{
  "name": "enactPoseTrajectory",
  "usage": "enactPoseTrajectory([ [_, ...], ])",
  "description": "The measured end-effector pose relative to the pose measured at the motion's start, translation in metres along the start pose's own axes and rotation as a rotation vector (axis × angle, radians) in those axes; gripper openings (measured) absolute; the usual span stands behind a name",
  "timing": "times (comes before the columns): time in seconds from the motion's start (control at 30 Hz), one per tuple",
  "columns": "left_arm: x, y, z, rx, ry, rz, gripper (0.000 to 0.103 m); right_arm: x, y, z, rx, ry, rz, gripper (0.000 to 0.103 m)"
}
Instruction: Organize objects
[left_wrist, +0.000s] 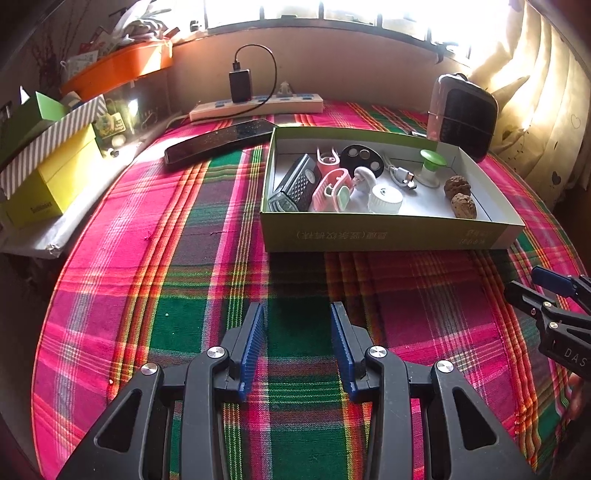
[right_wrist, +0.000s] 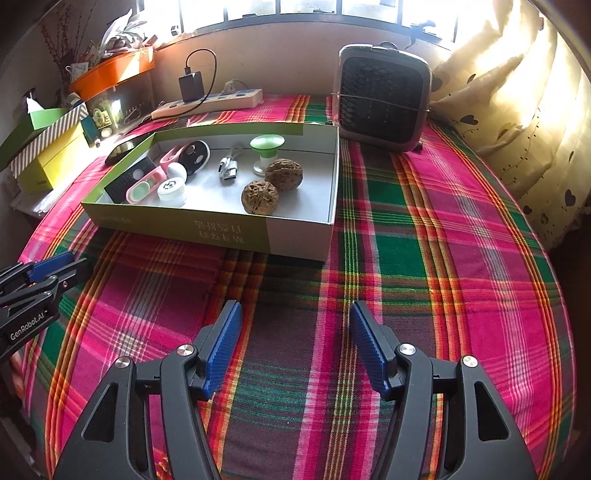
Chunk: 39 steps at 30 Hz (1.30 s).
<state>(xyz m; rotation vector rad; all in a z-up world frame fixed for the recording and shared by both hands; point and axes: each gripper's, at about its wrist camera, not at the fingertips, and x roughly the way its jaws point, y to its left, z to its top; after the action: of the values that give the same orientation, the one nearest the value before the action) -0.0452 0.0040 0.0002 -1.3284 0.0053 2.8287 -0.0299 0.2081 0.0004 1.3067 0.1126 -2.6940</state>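
Both grippers hang over the pink, green and orange plaid tablecloth (right_wrist: 424, 229), just in front of the shallow green-and-white cardboard box (right_wrist: 295, 236), and neither grasps anything. The left gripper (left_wrist: 297, 325) has its blue ribbed pads a little apart with only cloth between them; the right gripper (right_wrist: 295, 321) stands released and wider, also over bare cloth.

The task's things already lie inside the box: two brown wrinkled walnuts (right_wrist: 271, 184) near its right end, a green-topped white mushroom-shaped knob (right_wrist: 266, 147), a grey USB cable plug (right_wrist: 229, 168), a white round ribbed cap (right_wrist: 171, 189), a pink-and-mint plastic case (right_wrist: 142, 190), a black grilled block (left_wrist: 295, 182) and a black oval disc with holes (left_wrist: 360, 155) toward the left end. Outside it, a long black flat remote-like bar (left_wrist: 218, 140) lies on the cloth behind the box's left corner.

Judging from this, the sorting looks close to done, and the black bar may be the only loose piece left. To fetch it well, the left gripper should go round the box, not over it, widen its jaws first, and take the bar across its narrow width near the middle so it does not tip
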Motion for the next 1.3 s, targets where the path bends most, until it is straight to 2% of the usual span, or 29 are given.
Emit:
enactPoseTrajectory([
  [0.17, 0.0004, -0.0022, -0.0001, 0.010, 0.001, 0.012, 0.035, 0.0014, 0.0009, 0.0000, 0.000, 0.007, -0.010, 0.065],
  [0.23, 0.0005, -0.0020, 0.0002, 0.009, 0.001, 0.011, 0.035, 0.0026, -0.0011, 0.0000, 0.011, 0.012, -0.021, 0.071],
  [0.47, 0.0006, -0.0028, 0.0005, 0.011, 0.001, 0.016, 0.036, 0.0030, -0.0025, -0.0004, 0.019, 0.015, -0.020, 0.074],
  [0.63, 0.0013, -0.0007, 0.0005, 0.005, 0.003, 0.026, 0.041, 0.0045, -0.0024, -0.0006, 0.022, 0.021, -0.024, 0.081],
  [1.3, 0.0021, 0.0006, 0.0003, 0.001, 0.004, 0.025, 0.042, 0.0042, -0.0029, -0.0005, 0.022, 0.022, -0.025, 0.081],
])
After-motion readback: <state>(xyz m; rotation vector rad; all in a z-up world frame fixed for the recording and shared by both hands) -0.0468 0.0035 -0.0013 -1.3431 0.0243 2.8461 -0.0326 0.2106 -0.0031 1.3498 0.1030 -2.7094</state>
